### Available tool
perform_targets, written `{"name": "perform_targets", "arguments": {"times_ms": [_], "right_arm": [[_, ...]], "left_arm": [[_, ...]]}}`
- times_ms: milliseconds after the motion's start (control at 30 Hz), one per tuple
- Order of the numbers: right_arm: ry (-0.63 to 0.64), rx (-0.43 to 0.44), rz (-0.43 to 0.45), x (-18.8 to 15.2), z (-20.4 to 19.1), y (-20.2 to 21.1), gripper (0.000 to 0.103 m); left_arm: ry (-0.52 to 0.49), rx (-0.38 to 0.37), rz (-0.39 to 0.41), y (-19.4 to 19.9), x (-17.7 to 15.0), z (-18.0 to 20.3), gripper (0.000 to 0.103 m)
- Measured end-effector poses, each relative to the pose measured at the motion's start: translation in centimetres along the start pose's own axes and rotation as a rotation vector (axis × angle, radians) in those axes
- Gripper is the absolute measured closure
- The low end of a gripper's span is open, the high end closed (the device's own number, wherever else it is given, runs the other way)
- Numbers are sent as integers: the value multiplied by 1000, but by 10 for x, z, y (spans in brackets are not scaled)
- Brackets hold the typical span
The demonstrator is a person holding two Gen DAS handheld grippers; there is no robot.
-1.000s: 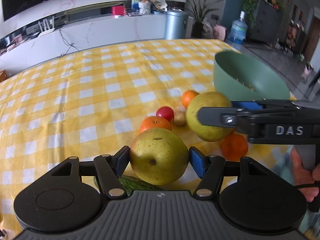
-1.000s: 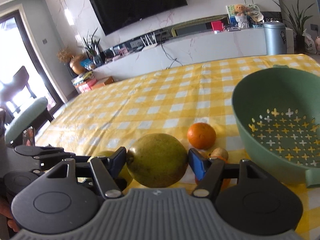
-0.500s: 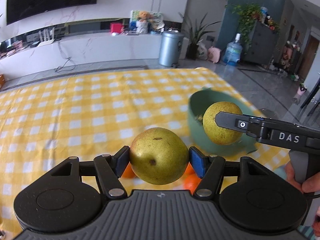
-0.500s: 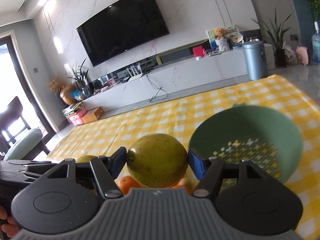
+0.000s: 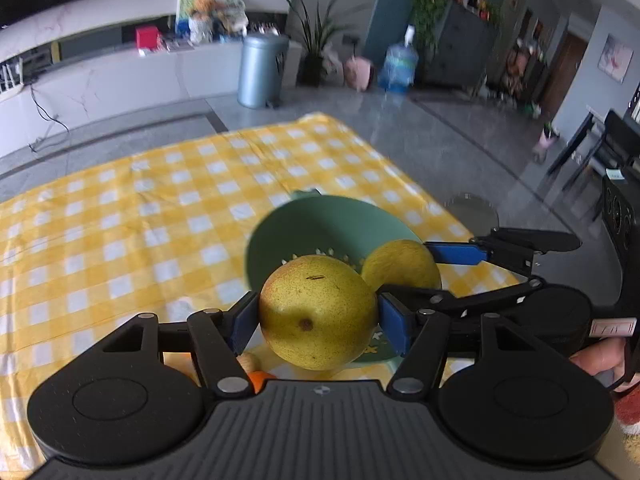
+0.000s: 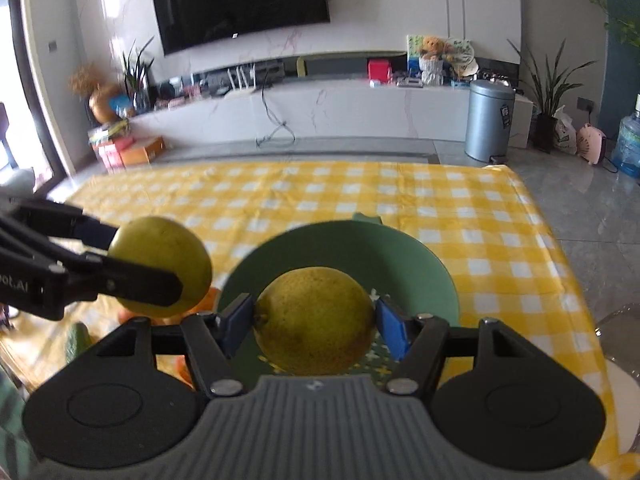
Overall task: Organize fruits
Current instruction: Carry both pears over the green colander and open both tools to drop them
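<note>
Yellow-checked tablecloth [image 6: 460, 200] below, your green perforated plastic bowl [image 6: 432, 264] waiting to collect fruit. Your left gripper [image 5: 318, 316] clamps one speckled yellow-green pear [image 5: 316, 312] above it; your right gripper [image 6: 314, 320] clamps the other pear [image 6: 316, 320], poised for release.

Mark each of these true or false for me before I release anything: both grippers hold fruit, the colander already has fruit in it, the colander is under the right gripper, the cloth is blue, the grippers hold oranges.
1. Both grippers hold fruit. True: the left gripper is shut on a speckled yellow-green pear, and the right gripper on a second yellow-green pear.
2. The green perforated plastic colander already has fruit lying in it. False: the visible part of its inside looks empty.
3. The colander sits below the right gripper. True.
4. The checked tablecloth is blue. False: it is yellow and white.
5. The grippers hold oranges. False: both hold pears.
</note>
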State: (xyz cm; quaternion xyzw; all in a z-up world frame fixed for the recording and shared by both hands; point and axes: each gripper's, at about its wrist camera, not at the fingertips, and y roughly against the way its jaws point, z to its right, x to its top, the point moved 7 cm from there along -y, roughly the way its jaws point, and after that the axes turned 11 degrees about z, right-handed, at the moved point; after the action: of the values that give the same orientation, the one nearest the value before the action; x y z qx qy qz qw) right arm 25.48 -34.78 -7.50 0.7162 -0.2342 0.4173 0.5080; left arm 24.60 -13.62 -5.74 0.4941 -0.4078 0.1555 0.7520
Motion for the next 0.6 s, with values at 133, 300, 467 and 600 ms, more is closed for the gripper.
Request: {"name": "perform_targets", "arguments": {"times_ms": [133,300,467,600], "right_arm": [[99,19,-72,-9,4,-14,39],[182,67,-162,-17,3,-31,39],[230,97,-247,-23,4,-49,39],[264,116,-304,-27,5,-59,39]], "left_arm": [[1,18,-73,-27,-3,3,29],[-44,14,-159,-51,-10,7,29],[-74,14,-223,-71,-15,11,29],[-96,6,-261,-81,-18,12,29]]}}
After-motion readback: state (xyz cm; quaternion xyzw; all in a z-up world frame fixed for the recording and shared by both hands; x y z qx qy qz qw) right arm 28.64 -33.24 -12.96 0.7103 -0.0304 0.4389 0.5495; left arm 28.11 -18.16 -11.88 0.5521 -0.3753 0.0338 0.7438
